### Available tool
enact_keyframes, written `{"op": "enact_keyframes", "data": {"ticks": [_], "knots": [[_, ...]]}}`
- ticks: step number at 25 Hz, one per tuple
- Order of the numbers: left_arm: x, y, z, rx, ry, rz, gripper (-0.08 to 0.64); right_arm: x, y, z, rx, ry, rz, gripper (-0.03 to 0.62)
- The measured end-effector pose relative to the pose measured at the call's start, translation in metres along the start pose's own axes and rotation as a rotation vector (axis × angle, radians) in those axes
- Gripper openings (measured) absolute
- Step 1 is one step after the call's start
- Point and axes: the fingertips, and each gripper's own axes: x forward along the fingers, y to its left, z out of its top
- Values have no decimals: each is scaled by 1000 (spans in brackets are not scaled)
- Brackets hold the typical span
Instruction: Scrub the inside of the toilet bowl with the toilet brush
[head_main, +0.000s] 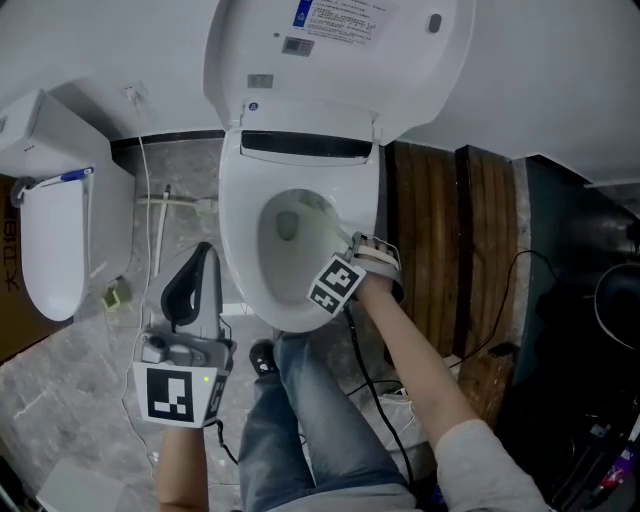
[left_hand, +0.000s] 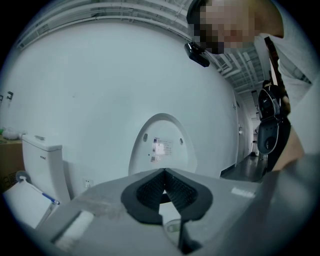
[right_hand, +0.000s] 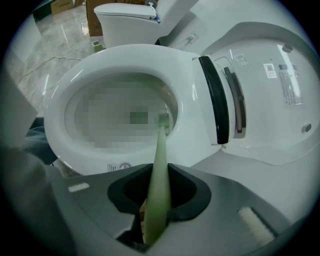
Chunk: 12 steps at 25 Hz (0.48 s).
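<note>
Right gripper (right_hand: 157, 202) is clamped on the pale green handle of the toilet brush (right_hand: 159, 165), which runs straight out between its jaws. My operator's right forearm (head_main: 420, 365) stretches forward and to the left, bare from the wrist to a grey sleeve. It puts that gripper (head_main: 357, 250) just over the right front rim of the toilet bowl (head_main: 240, 270). From there the brush (head_main: 322, 213) slants down into the bowl (right_hand: 115, 52), and its bristled head sits at the inner wall on the hinge side. I cannot tell whether it presses there. Beyond, the lid (right_hand: 270, 85) stands raised.

Left gripper (head_main: 195, 272) is held low beside the bowl's left flank, above the marble floor (head_main: 60, 400), aimed forward. Its jaws (left_hand: 164, 192) are closed together with nothing between them. Past them I see the raised lid (left_hand: 162, 145) and a second toilet (left_hand: 42, 165) well off to the left.
</note>
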Motion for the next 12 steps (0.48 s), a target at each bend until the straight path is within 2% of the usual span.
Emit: {"op": "enact_keyframes", "data": {"ticks": [6,12], "knots": [[-9,-8,4,1,-22,-26,3,-2,23,-17,-7,74,67,86],[-20,-6,-2,6,-1,-18,3,-4,46,-23,-9,114,132,86]]}}
